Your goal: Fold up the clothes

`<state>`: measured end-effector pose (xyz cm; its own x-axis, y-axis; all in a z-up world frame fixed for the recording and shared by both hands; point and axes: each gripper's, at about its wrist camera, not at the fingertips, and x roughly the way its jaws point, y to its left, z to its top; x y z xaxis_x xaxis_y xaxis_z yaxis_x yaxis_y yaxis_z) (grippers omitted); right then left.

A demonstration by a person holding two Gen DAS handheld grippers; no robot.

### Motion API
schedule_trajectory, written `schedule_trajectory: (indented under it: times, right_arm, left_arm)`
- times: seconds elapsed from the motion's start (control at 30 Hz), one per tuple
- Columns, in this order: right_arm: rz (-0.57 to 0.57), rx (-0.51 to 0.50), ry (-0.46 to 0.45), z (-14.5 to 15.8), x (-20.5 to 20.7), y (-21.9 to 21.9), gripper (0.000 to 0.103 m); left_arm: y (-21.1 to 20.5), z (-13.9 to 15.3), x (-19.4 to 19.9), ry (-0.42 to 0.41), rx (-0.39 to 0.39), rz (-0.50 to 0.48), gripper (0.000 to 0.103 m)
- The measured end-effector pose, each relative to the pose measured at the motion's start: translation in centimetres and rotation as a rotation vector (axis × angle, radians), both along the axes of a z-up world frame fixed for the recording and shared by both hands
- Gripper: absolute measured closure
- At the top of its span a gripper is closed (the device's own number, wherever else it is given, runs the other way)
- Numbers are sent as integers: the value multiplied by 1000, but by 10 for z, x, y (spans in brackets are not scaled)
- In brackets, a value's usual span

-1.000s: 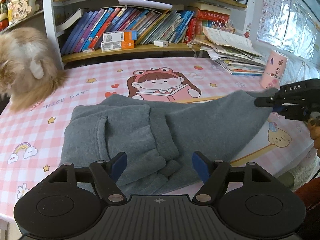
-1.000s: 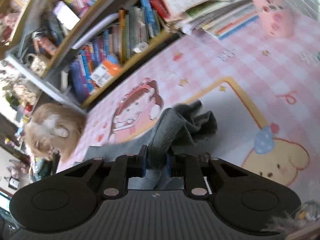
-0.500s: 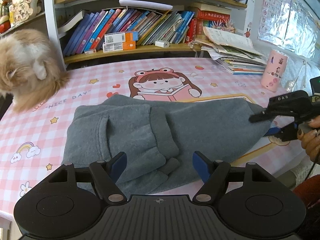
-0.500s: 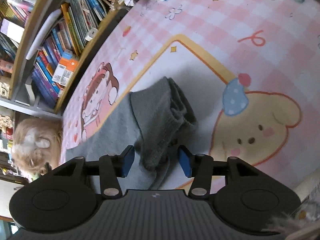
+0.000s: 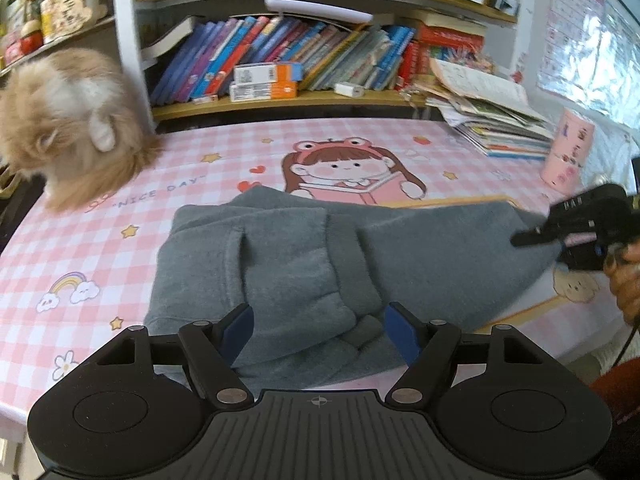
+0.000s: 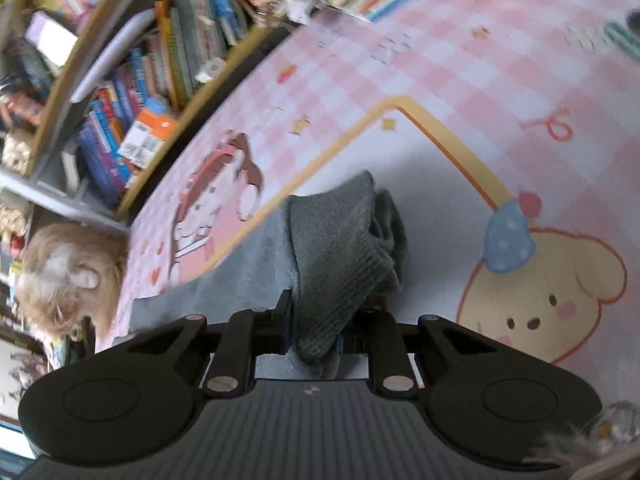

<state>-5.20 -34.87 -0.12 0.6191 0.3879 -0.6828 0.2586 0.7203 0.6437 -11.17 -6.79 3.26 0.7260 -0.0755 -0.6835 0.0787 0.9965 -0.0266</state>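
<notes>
Left wrist view first: grey fleece garment [image 5: 320,264] is lying spread on the pink checked tablecloth [image 5: 80,248], right in the middle of the frame, with a folded-over part on its 9 o'clock side and a ribbed cuff bunched near the bottom edge. The left gripper [image 5: 318,332] hangs just over the near edge of the fabric with its blue pads wide apart, nothing pinched between them, the cloth only lying underneath.

Over at 3 o'clock the right gripper [image 5: 532,238] shows up in someone's hand [image 5: 624,280], clamped on the far end of the garment.

Right wrist view confirms that: its jaws have just been closing, and now they're squeezed tight on the ribbed cuff end [image 6: 340,256] of the grey thing, the knit bulging up out of them toward 12 o'clock. That end sits just over the white panel of the cloth, with a cartoon puppy print [image 6: 540,304] at 3 o'clock.

Fluffy ginger cat [image 5: 68,128] is parked on the table at 10 o'clock from the garment, well apart from it. Bookshelf [image 5: 300,60] packed with books runs along 12 o'clock, a messy stack of magazines [image 5: 492,124] at 2 o'clock, and a pink cup [image 5: 568,156] just beside that.
</notes>
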Motion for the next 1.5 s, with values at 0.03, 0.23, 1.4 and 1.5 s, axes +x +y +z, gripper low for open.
schedule_trajectory:
  times: [0.03, 0.23, 1.4, 1.5]
  right_arm:
    - [-3, 4, 1, 0, 0, 0, 86]
    - [26, 4, -67, 21, -1, 9, 87]
    - [787, -541, -390, 97, -23, 367, 85]
    - [834, -556, -376, 88, -22, 381, 75]
  left_arm:
    - [2, 1, 0, -3, -2, 11, 29]
    - [14, 6, 0, -32, -7, 59, 29]
    - [211, -2, -29, -186, -150, 182, 22]
    - [219, -3, -28, -191, -167, 183, 21]
